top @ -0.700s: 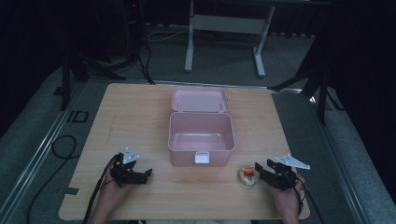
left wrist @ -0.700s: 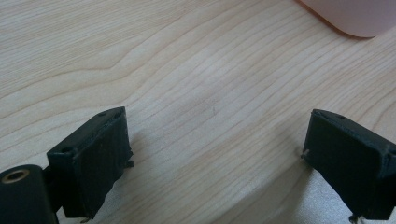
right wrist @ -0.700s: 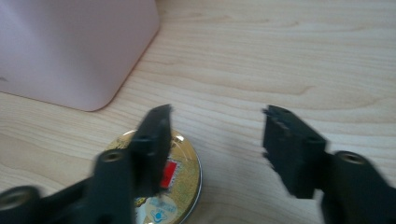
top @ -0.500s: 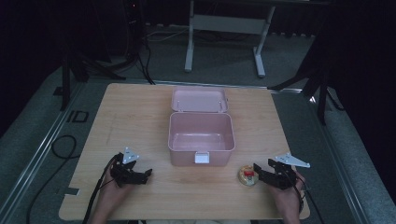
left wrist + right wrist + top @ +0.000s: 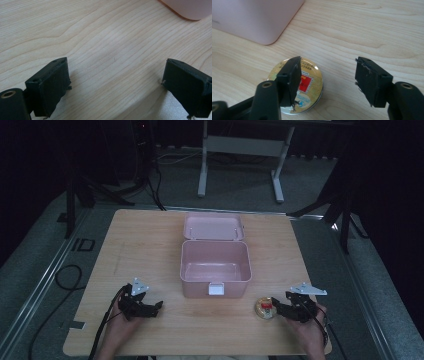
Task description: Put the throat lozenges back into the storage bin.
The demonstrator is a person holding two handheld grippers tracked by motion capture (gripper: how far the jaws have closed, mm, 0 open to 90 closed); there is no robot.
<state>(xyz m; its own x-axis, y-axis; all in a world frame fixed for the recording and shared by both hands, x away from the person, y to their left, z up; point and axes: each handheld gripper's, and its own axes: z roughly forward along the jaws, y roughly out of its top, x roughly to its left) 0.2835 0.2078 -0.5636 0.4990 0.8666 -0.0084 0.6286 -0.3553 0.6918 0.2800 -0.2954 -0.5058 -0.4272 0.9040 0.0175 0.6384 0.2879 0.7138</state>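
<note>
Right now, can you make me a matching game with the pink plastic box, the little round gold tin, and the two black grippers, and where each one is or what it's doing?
Things:
1. pink plastic box
2. round gold tin with a red label
3. left gripper
4. right gripper

Places or states:
A. jaws open over bare wood
B. lid swung back, nothing inside
C. lying flat on the wooden table, near the box's front right corner
D. jaws open right by the tin

Pairs: 1-B, 2-C, 3-A, 4-D

One pink box (image 5: 215,270) with its lid open, one round tin (image 5: 264,308), two grippers, on one wooden table (image 5: 150,245)
</note>
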